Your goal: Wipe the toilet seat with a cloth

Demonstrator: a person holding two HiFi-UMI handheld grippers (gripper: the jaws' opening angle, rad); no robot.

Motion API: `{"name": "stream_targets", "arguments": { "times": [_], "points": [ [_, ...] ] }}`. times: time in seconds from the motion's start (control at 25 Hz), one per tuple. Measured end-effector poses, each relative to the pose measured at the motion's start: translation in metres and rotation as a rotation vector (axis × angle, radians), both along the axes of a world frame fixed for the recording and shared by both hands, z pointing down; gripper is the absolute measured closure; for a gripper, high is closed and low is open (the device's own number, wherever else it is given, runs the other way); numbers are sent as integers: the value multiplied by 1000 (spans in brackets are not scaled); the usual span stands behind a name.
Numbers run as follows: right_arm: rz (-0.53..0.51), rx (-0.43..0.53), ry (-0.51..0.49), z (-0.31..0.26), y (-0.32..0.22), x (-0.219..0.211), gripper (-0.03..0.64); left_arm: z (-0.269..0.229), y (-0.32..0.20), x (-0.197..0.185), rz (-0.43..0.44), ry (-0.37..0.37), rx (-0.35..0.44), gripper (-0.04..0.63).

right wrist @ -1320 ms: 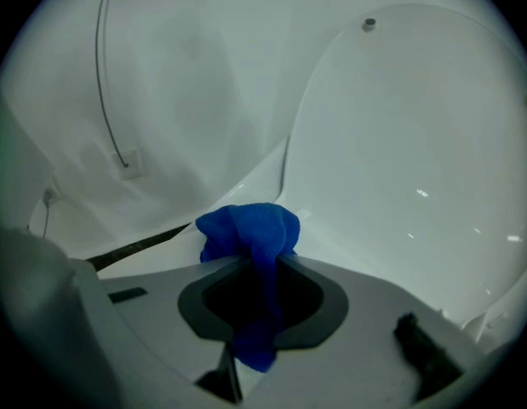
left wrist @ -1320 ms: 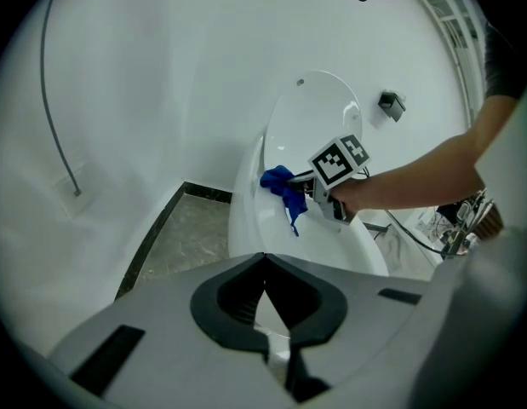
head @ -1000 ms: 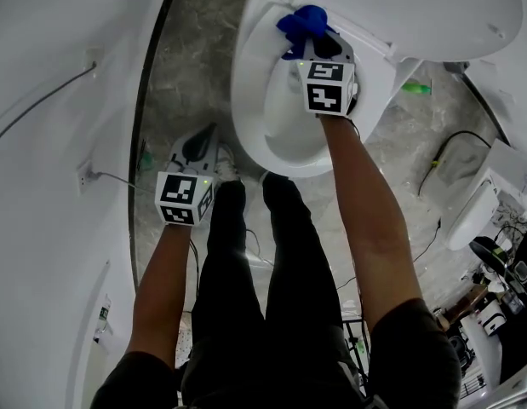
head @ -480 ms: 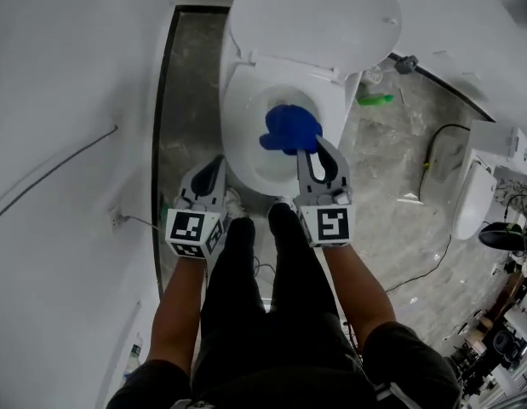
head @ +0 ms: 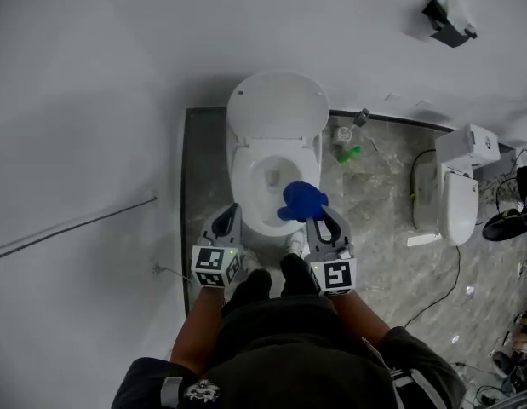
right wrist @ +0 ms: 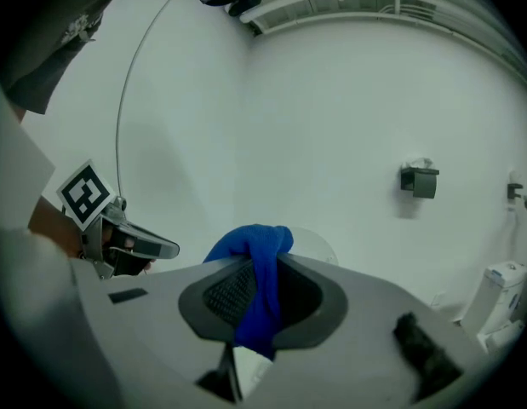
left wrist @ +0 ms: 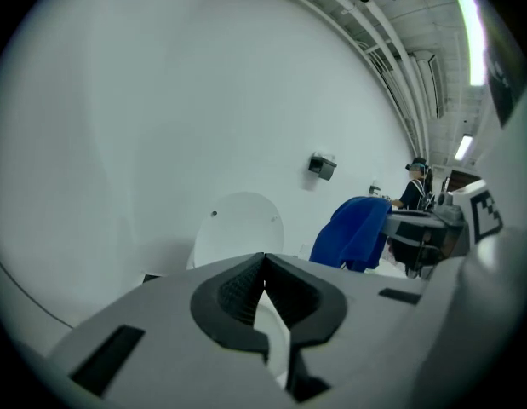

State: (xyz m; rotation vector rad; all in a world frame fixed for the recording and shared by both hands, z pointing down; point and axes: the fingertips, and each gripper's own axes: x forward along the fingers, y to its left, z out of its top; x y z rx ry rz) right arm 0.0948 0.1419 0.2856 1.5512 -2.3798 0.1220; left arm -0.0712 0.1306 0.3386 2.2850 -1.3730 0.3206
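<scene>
Right now the blue cloth (head: 301, 201) is gripped tight between the jaws of the right gripper (head: 319, 215). It is held up in the air over the front of the toilet seat (head: 241, 180) and is not touching it. The left gripper (head: 231, 210) is closed with nothing in it, and it is held up too, by the front left of the toilet. The lid (head: 277, 105) is stood up against the wall, so the whole ring of the seat can be reached. To wipe well, the cloth should be brought down until it is pressed on the seat and spread out, not left hanging in a bunch as it is now. It should be pushed gently and slid all the way round the ring, and the back part by the lid should not be missed. The jaws should be held shut so the cloth is not dropped into the bowl. The hard gripper tips are best kept off the seat so it is not scratched.
</scene>
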Motion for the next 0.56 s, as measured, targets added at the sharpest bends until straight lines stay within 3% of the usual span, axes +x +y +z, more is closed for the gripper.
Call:
{"name": "stream_targets", "arguments": {
  "times": [0.16,0.56],
  "points": [
    [8,45,-22,-29,13,-5,560,-28,3,-2,-4,31,34,586],
    [42,99,-18,-79,46,-6,560,-82,34,4,61,-1,123,586]
  ]
}}
